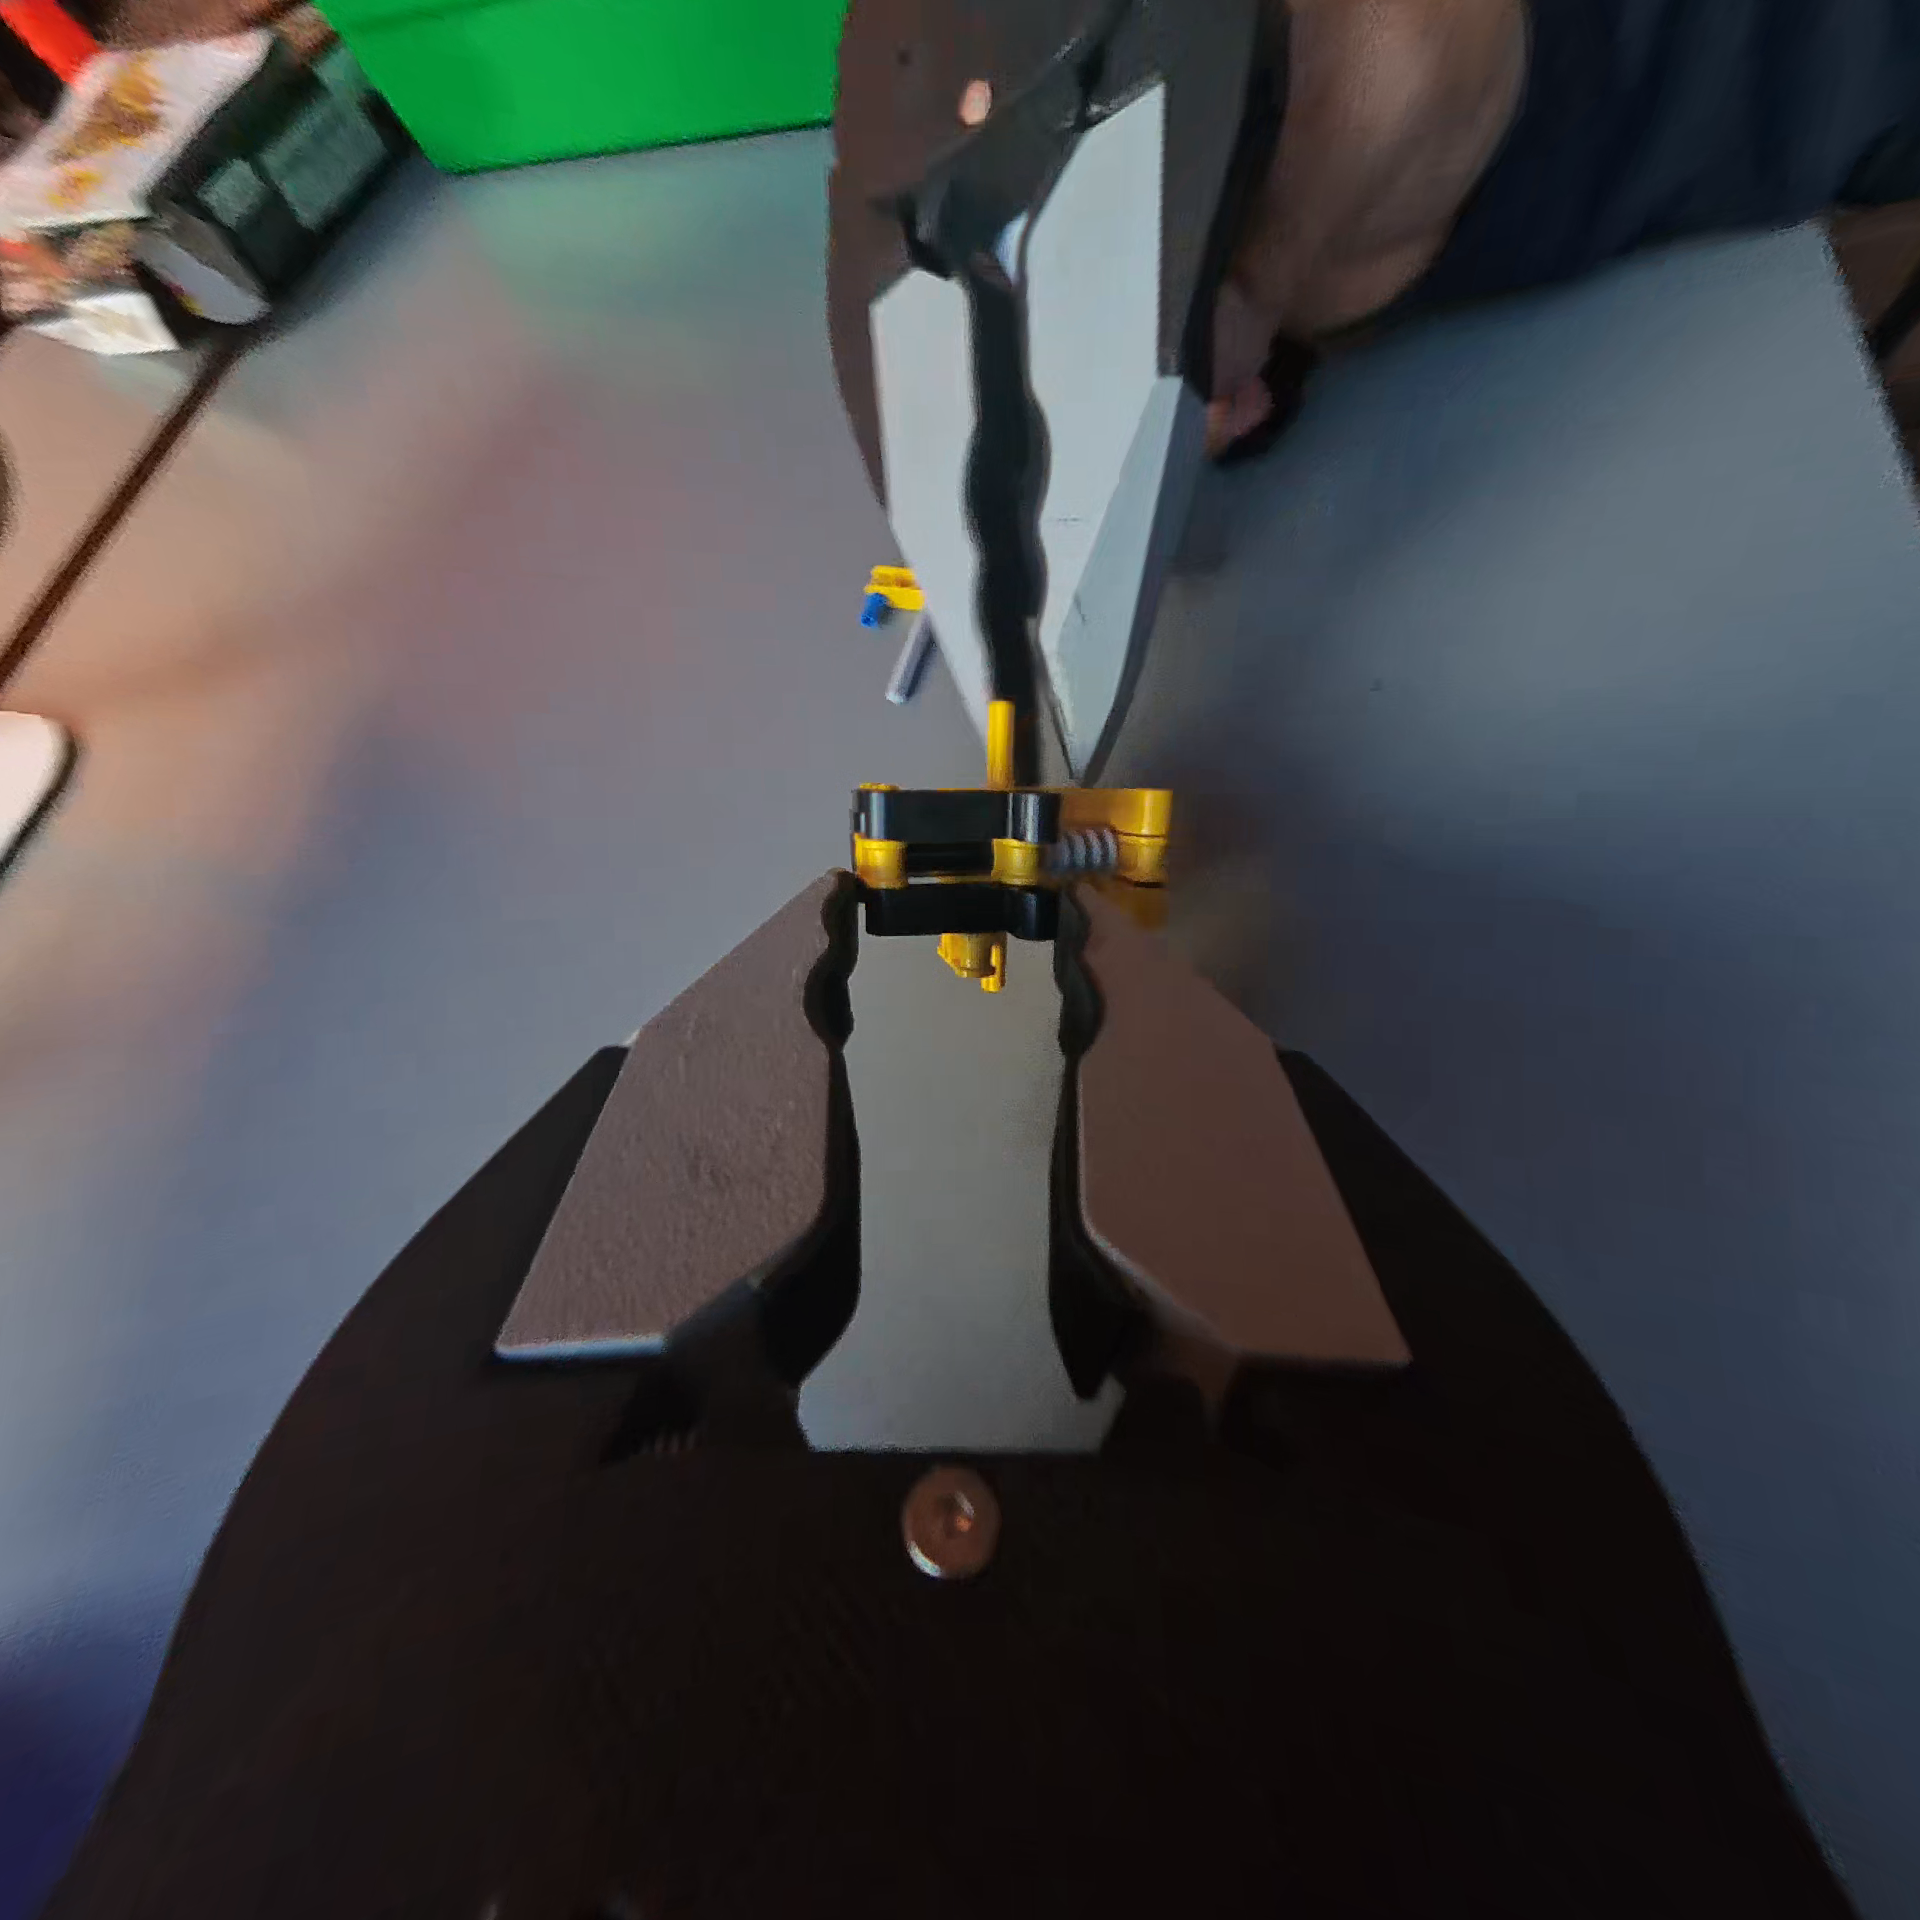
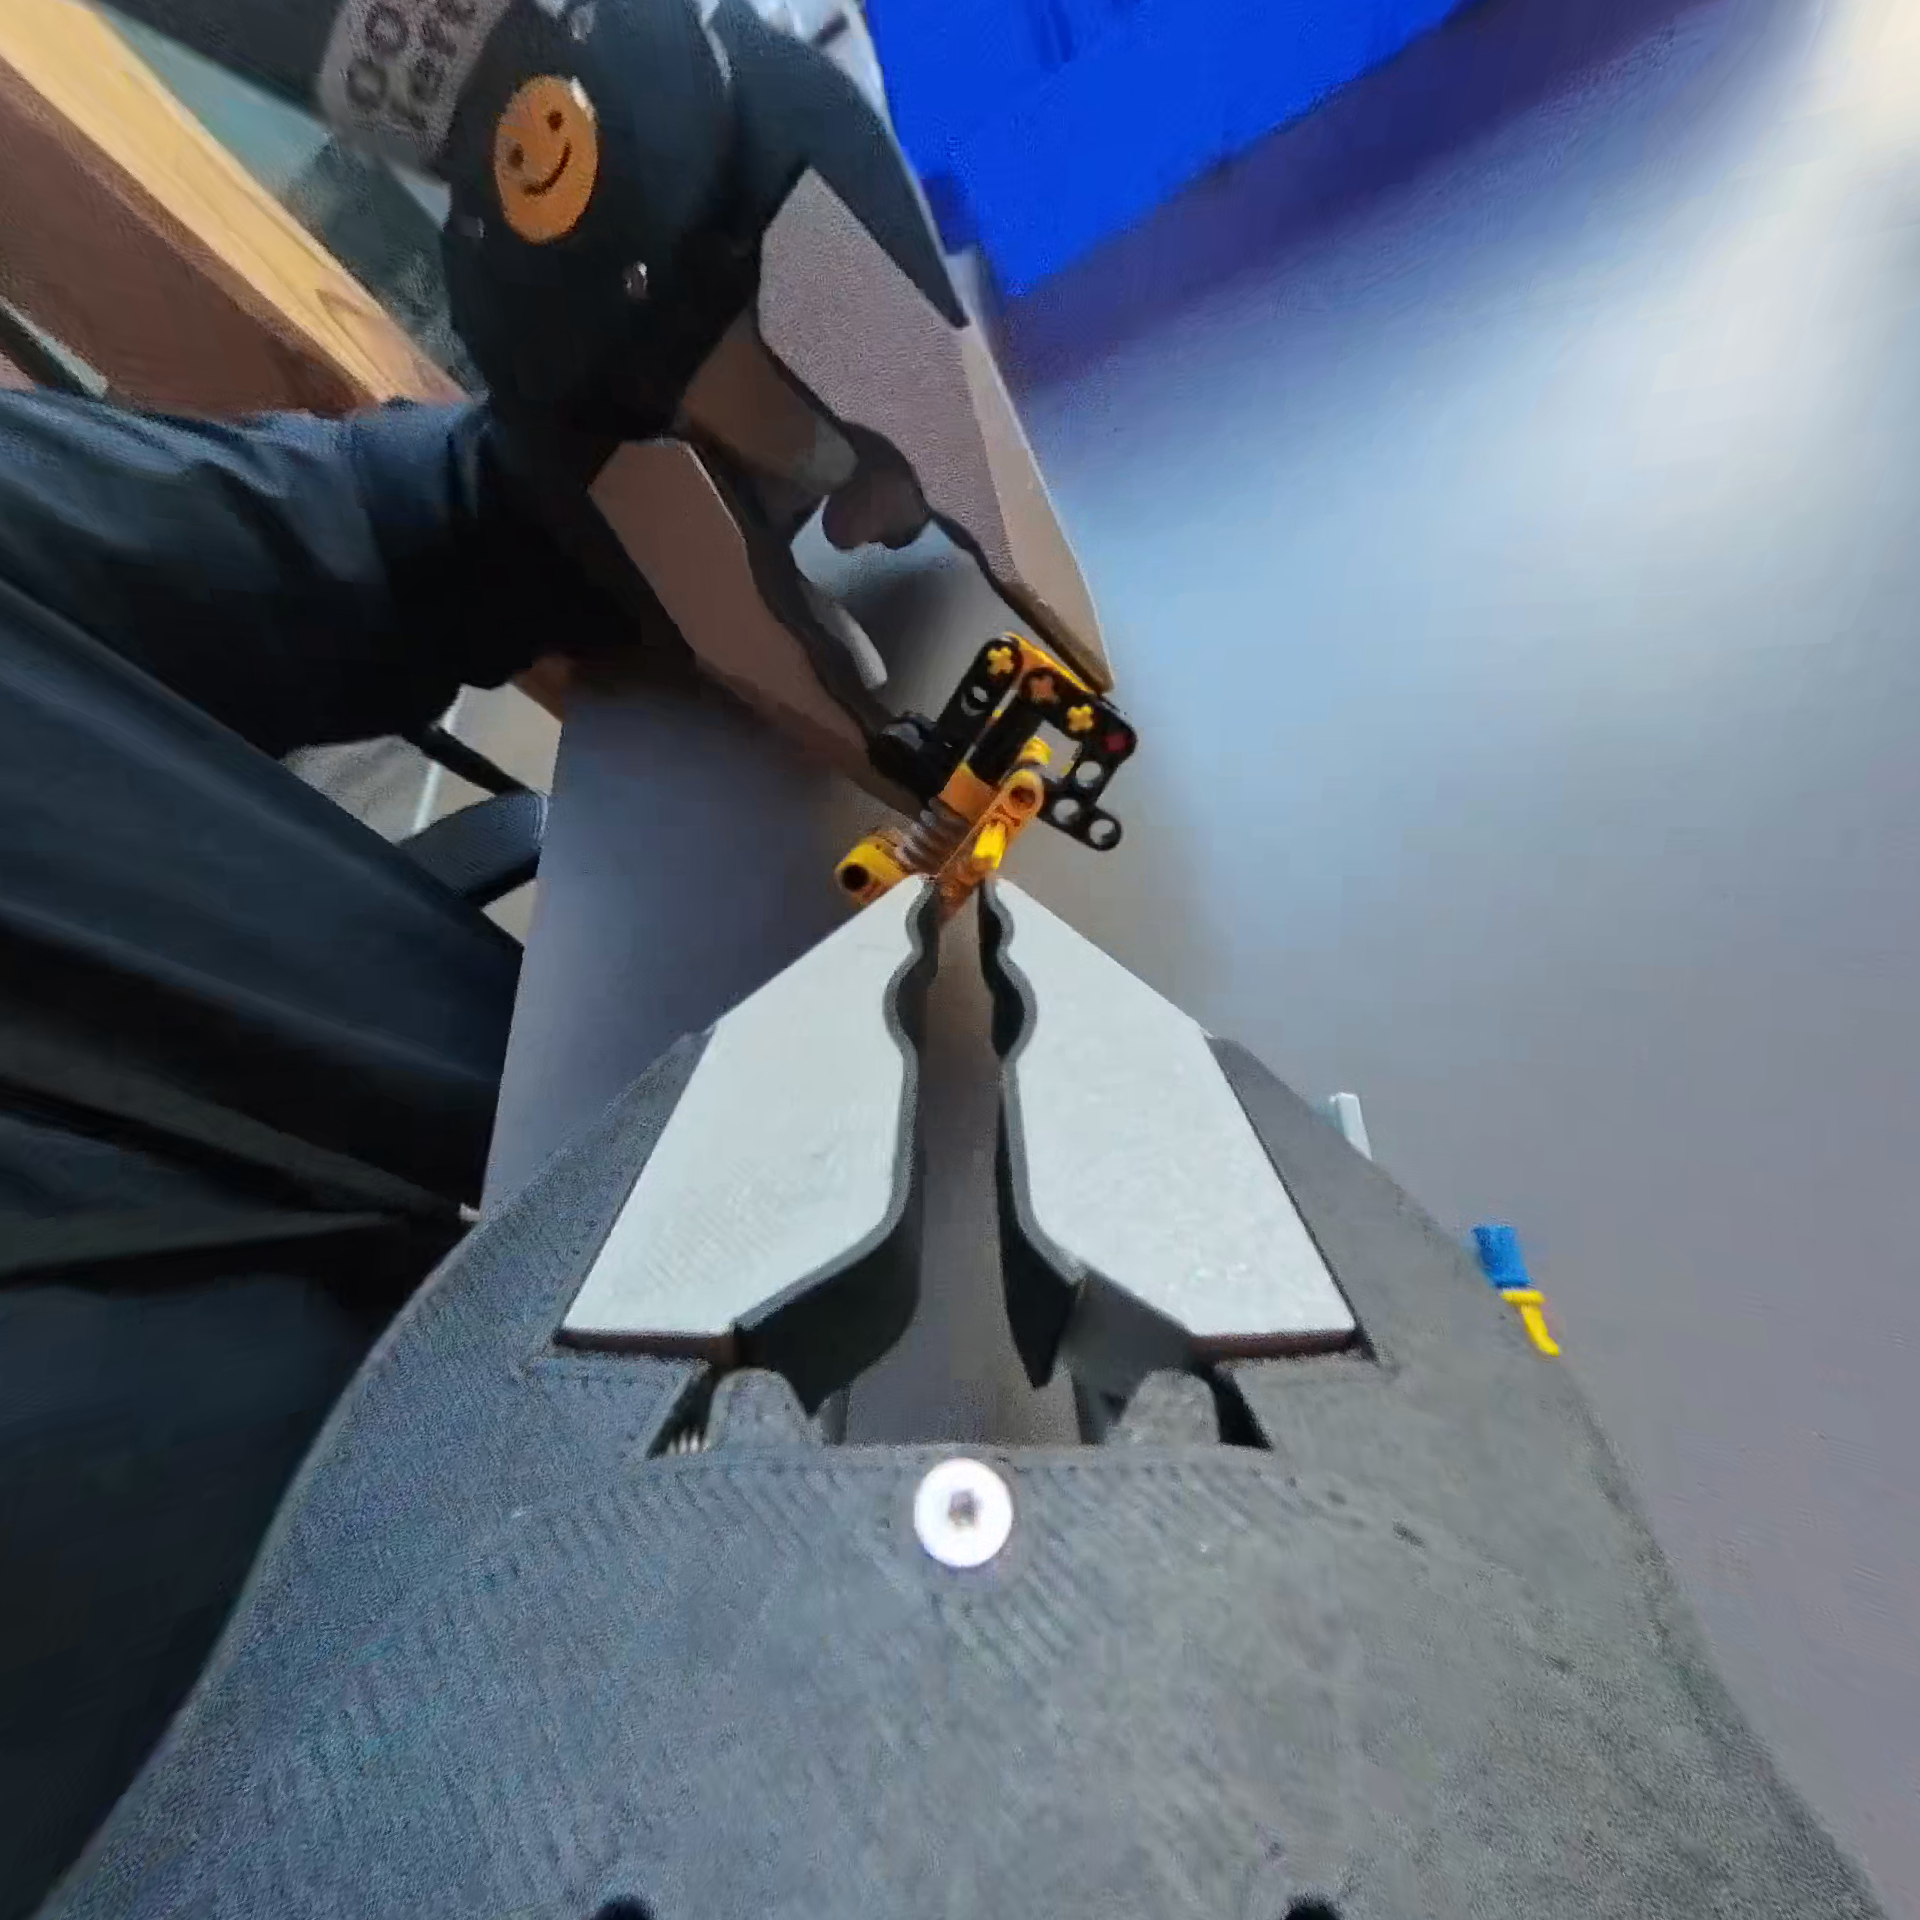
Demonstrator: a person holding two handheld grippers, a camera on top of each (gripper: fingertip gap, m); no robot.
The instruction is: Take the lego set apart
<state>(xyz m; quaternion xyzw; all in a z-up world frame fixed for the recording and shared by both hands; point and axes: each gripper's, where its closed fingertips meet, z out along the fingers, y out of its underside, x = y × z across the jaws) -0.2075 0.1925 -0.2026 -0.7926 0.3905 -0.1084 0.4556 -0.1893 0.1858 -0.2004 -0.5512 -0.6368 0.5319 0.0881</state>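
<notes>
Two grippers met on one small lego set [image 1: 987, 873], a black and yellow build with a grey spring in its side, held above the grey tabletop [image 1: 468, 831]. The left gripper [image 1: 956, 914] was clamped on the set's black beams, one brown fingertip at each end of them, so the set sat right at its tips. The right gripper [image 1: 1023, 748] came in from the far side of the set, its grey fingers nearly together and pinched on a thin yellow axle [image 1: 1000, 743] that stuck out of the set toward it.

In the right wrist view the right gripper [image 2: 956, 894] showed only a narrow gap between its tips, closed on that yellow part, with the set [image 2: 997, 769] just beyond them. The left gripper [image 2: 987, 727] reached down from the upper left and gripped the black L-shaped beams.

Loose pieces lay on the tabletop apart from the set: a small yellow and blue piece [image 1: 888, 597] and a grey pin [image 1: 909, 670] just left of the right gripper's fingers. A green bin [image 1: 623, 73] stood far beyond the left gripper, and a blue bin [image 2: 1091, 114] far beyond the right one.
</notes>
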